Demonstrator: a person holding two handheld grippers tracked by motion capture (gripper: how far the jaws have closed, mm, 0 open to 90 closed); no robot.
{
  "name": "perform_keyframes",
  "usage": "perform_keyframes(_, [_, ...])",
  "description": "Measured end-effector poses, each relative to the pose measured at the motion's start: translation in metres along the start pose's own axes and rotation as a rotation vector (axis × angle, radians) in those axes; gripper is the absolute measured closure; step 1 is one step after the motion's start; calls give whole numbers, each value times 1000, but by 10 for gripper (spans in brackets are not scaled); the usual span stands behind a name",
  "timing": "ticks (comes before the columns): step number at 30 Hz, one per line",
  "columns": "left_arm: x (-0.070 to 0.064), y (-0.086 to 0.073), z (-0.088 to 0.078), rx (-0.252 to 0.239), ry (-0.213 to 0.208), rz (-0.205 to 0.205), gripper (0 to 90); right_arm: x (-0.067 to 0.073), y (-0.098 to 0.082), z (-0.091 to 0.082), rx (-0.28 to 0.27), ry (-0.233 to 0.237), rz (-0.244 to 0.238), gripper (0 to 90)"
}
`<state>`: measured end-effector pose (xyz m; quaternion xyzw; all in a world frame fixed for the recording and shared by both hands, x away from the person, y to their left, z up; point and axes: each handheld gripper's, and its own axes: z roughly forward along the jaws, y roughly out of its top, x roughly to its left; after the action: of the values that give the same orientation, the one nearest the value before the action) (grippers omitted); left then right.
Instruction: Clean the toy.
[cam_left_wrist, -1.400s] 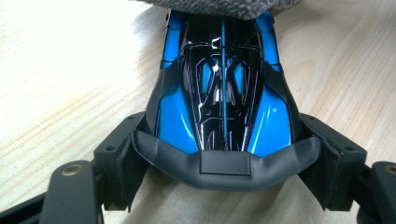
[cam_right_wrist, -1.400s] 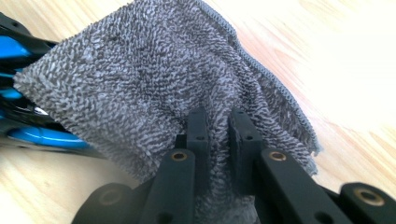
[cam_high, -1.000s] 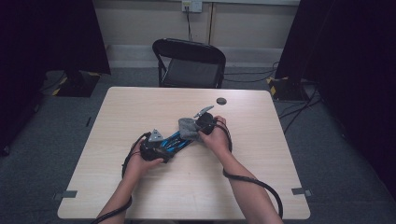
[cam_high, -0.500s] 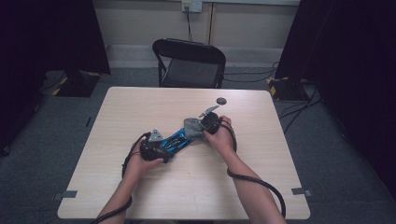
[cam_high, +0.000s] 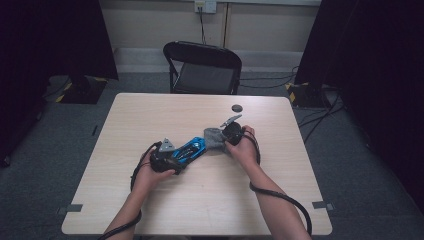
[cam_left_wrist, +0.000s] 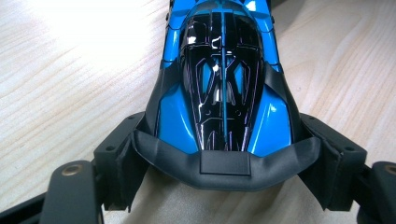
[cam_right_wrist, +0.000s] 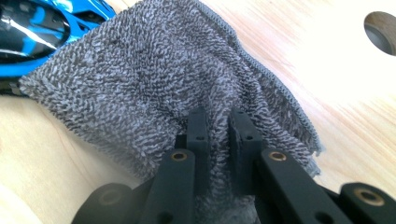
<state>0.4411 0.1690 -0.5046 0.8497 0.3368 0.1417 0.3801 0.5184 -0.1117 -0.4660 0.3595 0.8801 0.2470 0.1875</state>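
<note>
From above, in the high view, a pale wood-grain bench (cam_high: 150, 210) carries a glossy blue and black toy car (cam_high: 187, 149) lying with its long axis slanted, one end at the left gripper (cam_high: 172, 159) and the other end running up and right toward the right gripper (cam_high: 220, 140), where a grey cloth (cam_high: 214, 138) covers it. Beyond the right gripper a small dark round disc (cam_high: 237, 108) lies on the bench, and a black folding chair (cam_high: 202, 67) stands behind the far edge. Between the jaws in the left gripper view, the car (cam_left_wrist: 224, 88) shows a smooth, shiny, wedge-shaped body with a black canopy striped in blue and a matte black bar across its near end; the jaws stand wide and clamp that end from both sides, the car pointing straight away from them. Ahead of the jaws in the right gripper view, the cloth (cam_right_wrist: 154, 79) is looped terry with a stitched hem, bunched into folds; the jaws are pinched together on a fold of it, and a corner of the car (cam_right_wrist: 37, 32) peeks out beyond its far left edge. A round dark shape (cam_right_wrist: 383, 28) sits at the upper right there.
</note>
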Motion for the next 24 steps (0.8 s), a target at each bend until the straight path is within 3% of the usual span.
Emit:
perform_keyframes(9, [0,0,0,0,0,0,241,-4,-16,-8,-5,-5,14,807])
perform_keyframes(21, [-1,0,-1,0,2,-2,238,4,-33,-34,-37,16,-6,805])
perform_keyframes(24, [-2,-1,-1,3,4,-3,223,5,-42,-37,-50,37,22,800])
